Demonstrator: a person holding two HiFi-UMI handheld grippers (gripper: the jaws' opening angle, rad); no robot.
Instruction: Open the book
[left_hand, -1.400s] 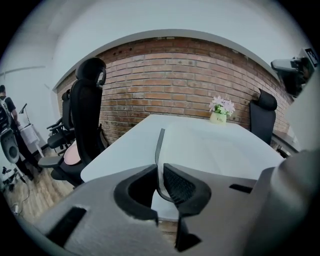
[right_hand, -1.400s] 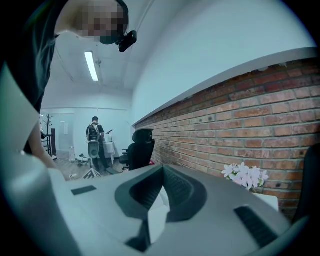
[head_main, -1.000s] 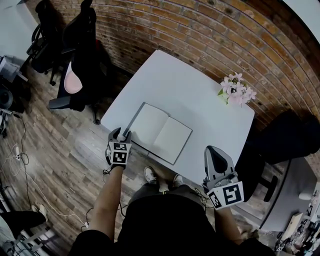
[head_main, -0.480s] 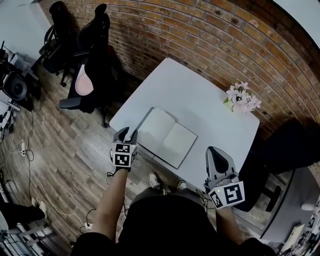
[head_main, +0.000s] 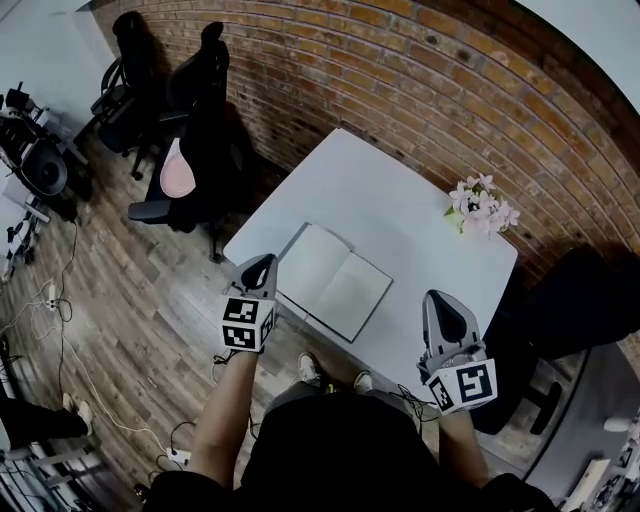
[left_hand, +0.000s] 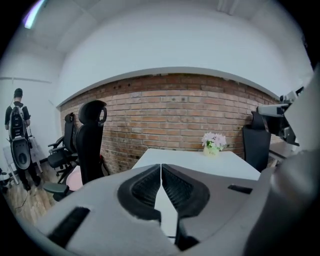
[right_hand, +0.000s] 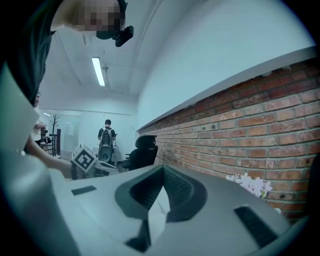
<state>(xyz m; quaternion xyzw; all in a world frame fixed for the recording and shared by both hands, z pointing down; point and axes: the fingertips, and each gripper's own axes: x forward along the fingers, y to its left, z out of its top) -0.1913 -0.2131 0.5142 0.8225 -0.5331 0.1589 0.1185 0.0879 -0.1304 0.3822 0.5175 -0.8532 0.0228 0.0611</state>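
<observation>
Brick wall (head_main: 400, 60) at the back, wood floor (head_main: 120, 300), white table (head_main: 400, 190) pushed up against the wall. Black office chairs (head_main: 200, 120) off the table's left side, loose cables (head_main: 60, 330) on the floor.

Book (head_main: 330, 280) lies open flat on the near-left part of the table, blank pages up, spine running diagonally, its near edge close to the table's near edge. Pot of pink-white flowers (head_main: 480, 205) sits at the far-right of the table by the wall, well apart from the book.

Left gripper (head_main: 265, 262): in the head view its tips sit just beside the book's left corner, over the table's near-left edge. Jaws have just been closing and the pads now meet tip to tip, nothing between them. Its own view looks across the tabletop toward the flowers and the wall.

Right gripper (head_main: 438, 302): held off the table's near-right edge, well apart from the book. Jaws together at the tips, nothing clamped.

Second person (left_hand: 17, 125) with a backpack stands far off, seen from behind at the left of the left gripper view.
</observation>
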